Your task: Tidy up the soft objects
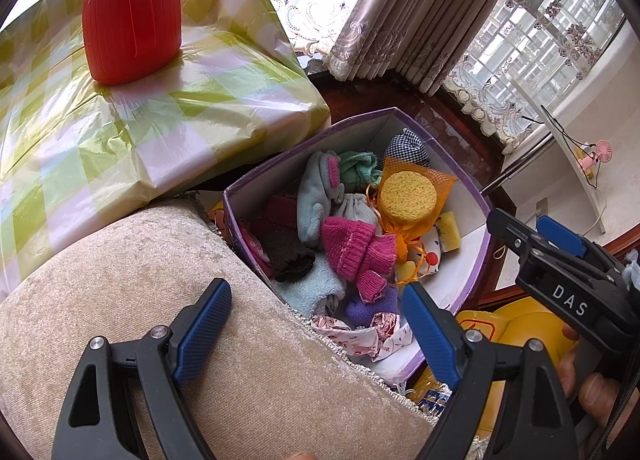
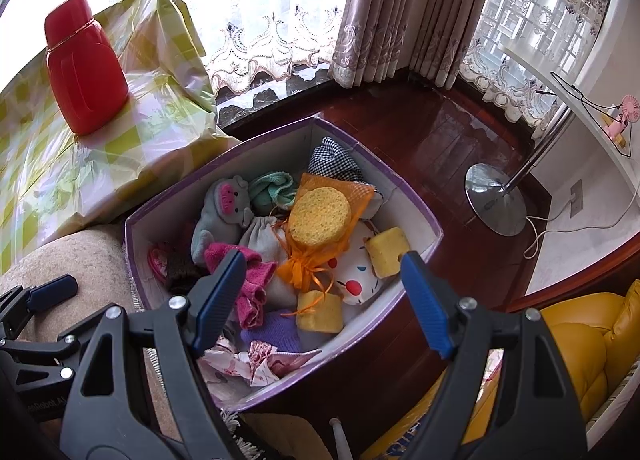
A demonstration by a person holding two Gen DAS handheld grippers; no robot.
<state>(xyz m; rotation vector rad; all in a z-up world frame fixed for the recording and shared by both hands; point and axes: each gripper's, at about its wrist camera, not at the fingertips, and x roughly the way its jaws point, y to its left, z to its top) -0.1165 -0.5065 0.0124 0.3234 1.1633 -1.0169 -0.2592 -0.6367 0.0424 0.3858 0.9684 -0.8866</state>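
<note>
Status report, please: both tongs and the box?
Left tongs open, empty. Right tongs open, empty. Purple box full of soft items. Nothing blocking.

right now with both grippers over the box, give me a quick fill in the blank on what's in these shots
1. The round yellow sponge sits inside an ____ mesh bag.
2. The soft items lie in a box with a ____ rim.
3. The red bottle stands on the ____ cloth.
4. Both the left gripper and right gripper are ____.

Missing words: orange; purple; checked; open

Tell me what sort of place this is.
Probably a home living room: patterned beige curtains over a bay window, polished dark wooden floor, beige fabric sofa arm.
</note>
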